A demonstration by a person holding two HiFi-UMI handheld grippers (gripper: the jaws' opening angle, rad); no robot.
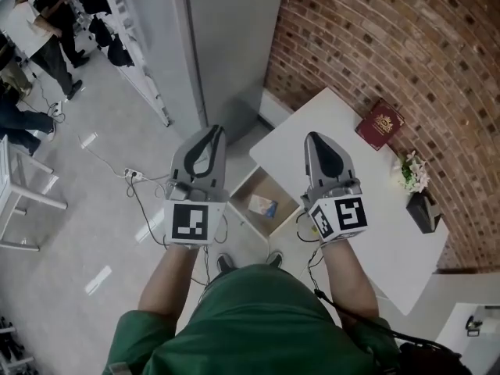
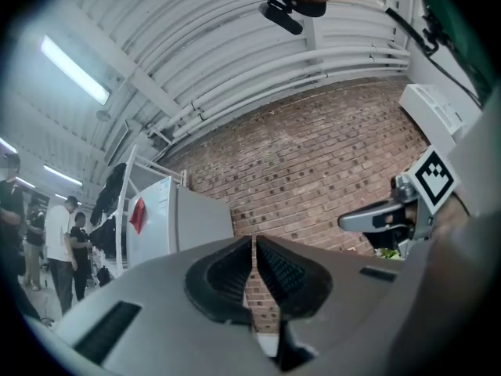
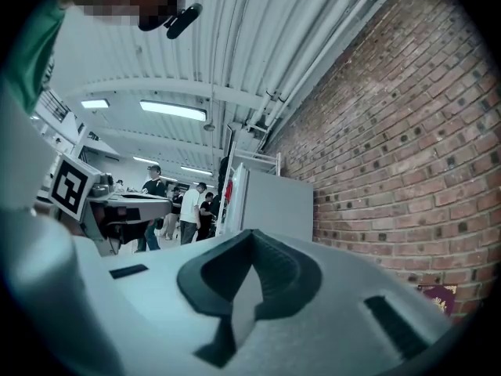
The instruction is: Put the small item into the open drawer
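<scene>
I see the left gripper [image 1: 211, 133] and the right gripper [image 1: 317, 137] held up side by side, each with its grey jaws clenched together on nothing. The small blue-and-white packet [image 1: 262, 205] lies inside the open brown-floored drawer [image 1: 267, 184] pulled out from the white rectangular table [image 1: 375, 209]. From the head view it shows between the two grippers, touching neither.

We see matt grey plastic on the left hand-held gripper [image 1: 212, 130] and the right hand-held gripper [image 1: 316, 137], with black ribbed, rubbery pads [image 2: 227, 276]. The worktop [image 1: 383, 217] is smooth, matt white. At one o'clock the brick wall [image 1: 367, 30] looks rough. The floor [image 1: 86, 201] at nine o'clock has a faint gloss. At six o'clock, the shirt [image 1: 258, 319] is green cloth.
</scene>
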